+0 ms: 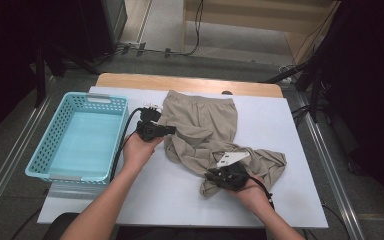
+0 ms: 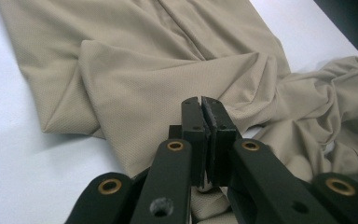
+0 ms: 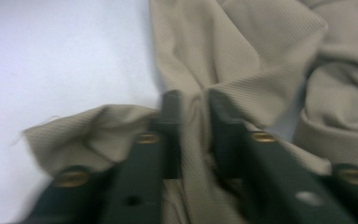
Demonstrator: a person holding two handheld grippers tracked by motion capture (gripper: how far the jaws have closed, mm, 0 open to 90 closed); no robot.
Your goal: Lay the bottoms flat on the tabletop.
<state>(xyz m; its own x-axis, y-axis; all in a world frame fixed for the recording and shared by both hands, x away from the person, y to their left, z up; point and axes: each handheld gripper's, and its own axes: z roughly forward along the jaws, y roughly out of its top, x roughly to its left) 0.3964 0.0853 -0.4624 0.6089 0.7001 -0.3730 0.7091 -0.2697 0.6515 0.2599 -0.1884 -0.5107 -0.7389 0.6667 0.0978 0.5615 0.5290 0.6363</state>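
Both grippers bite the beige shorts [image 1: 200, 132] on the white counter [image 1: 180, 200] — left gripper [image 1: 167, 130] clamped at one edge, right gripper [image 1: 211, 175] pinching a hem fold — likely to straighten them beside the basket [image 1: 40, 150].

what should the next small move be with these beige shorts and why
Probably draw the right claw outward toward the table's right edge. Both claws pinch the beige shorts: the left claw holds one side, while the leg end by the right one lies bunched, so pulling apart should flatten it.
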